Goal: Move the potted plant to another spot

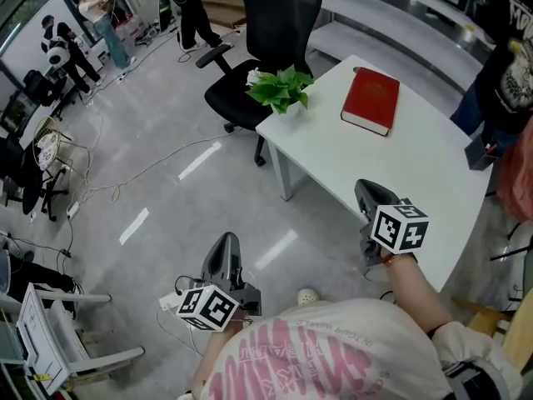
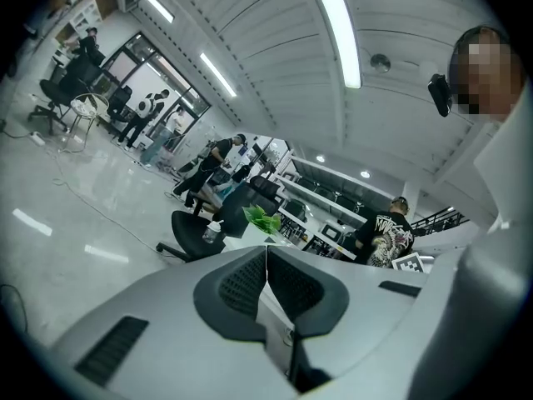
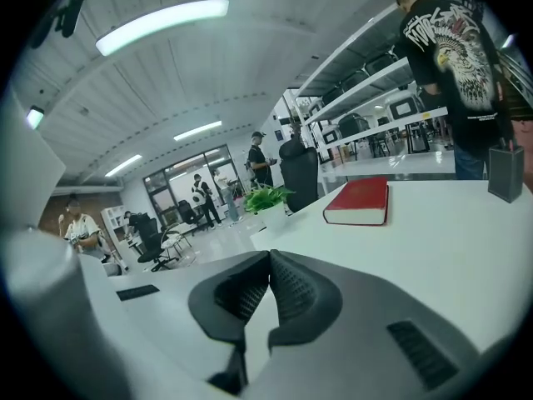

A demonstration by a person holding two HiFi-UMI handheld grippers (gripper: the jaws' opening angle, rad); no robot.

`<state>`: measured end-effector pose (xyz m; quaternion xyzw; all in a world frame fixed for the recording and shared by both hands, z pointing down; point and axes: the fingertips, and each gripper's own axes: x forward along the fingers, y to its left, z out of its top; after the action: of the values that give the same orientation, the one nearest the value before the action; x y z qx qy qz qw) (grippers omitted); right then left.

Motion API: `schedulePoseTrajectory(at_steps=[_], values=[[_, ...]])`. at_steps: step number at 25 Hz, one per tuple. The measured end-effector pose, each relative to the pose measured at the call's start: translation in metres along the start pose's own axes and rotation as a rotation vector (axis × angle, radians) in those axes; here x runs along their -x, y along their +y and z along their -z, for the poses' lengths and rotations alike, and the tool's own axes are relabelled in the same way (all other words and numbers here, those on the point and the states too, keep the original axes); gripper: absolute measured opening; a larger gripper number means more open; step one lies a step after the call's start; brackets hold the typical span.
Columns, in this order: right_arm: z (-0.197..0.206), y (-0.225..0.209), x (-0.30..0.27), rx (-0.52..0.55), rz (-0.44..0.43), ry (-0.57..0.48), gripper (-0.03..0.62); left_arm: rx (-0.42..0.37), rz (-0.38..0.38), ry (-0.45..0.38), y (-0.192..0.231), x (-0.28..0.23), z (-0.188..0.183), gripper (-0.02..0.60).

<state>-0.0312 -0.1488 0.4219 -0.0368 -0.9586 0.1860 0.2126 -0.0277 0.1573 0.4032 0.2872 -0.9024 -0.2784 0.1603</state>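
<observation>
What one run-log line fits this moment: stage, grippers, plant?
stage: plant not yet grasped | left gripper: shut, empty | right gripper: shut, empty | potted plant: on corner of white table, red book nearby

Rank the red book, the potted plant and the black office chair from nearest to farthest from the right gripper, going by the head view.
From the right gripper:
1. The red book, ahead on the white table.
2. The potted plant, at the table's far left corner.
3. The black office chair, on the floor just beyond the plant.

Grey floor (image 1: 150,140), white table (image 1: 416,173), black office chair (image 1: 279,23)
</observation>
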Motion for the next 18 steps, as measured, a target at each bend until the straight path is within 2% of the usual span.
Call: schedulePoseTrajectory(at_steps=[7, 12, 15, 18], values=[[0.012, -0.001, 0.004, -0.03, -0.003, 0.007, 0.015, 0.0, -0.02, 0.019, 0.001, 0.015, 0.004, 0.025], [0.029, -0.007, -0.014, -0.083, 0.007, 0.028, 0.015, 0.011, -0.048, 0.039, 0.021, 0.016, 0.009, 0.025], [0.034, -0.007, -0.031, -0.082, 0.011, 0.048, 0.015, 0.028, -0.061, 0.052, 0.037, 0.004, 0.009, 0.025], [0.025, -0.016, -0.049, -0.086, 0.041, 0.042, 0.015, 0.03, -0.037, 0.072, 0.048, -0.027, 0.004, 0.025]])
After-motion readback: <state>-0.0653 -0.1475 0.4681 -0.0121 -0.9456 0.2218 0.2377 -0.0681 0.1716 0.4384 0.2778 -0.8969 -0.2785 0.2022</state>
